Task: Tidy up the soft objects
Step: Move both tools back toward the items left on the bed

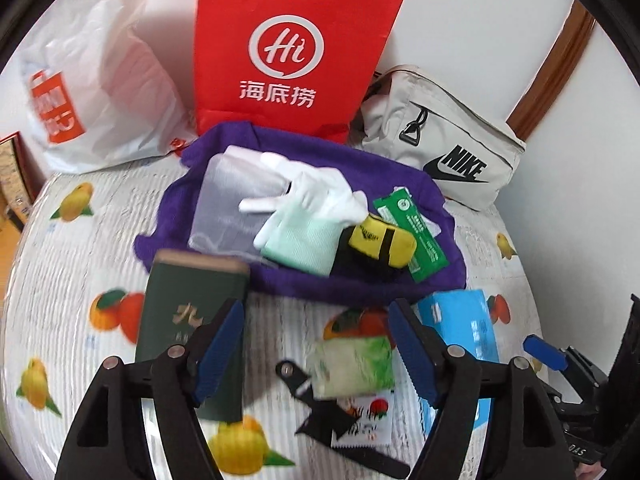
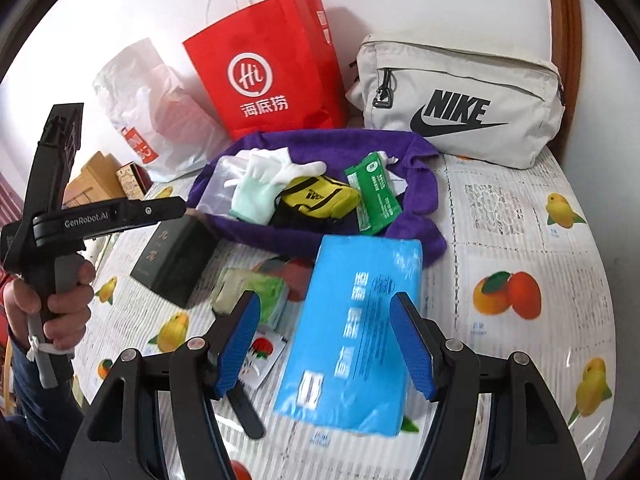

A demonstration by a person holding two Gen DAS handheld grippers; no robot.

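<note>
We are holding both the left gripper and right gripper open and empty above the table; the soft white glove is lying on the purple towel, light and floppy, best pinched at its cuff.

Counts: 3 bags at table's far edge – 1 red paper bag, 1 white plastic bag, 1 grey pouch; 1 purple towel; 1 white glove; 1 blue tissue pack; 1 dark box.
</note>
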